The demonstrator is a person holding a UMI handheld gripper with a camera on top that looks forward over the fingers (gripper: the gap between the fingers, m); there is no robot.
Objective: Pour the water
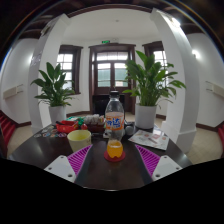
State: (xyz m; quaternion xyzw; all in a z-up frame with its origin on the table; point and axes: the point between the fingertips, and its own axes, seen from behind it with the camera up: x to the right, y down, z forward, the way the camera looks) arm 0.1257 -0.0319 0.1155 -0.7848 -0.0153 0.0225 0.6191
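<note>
Tongs [114,163] released, fingers wide apart. Small orange cup [115,149] btwn them, gaps both sides, on dark counter [40,150]. Plastic bottle [115,116] w/ orange label upright just beyond; yellow cup [79,139] to its left.

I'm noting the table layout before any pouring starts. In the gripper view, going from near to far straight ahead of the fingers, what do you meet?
Gripper, fingers open → small orange cup just ahead between the fingertips → plastic bottle with an orange label → window doors in the far wall.
</note>
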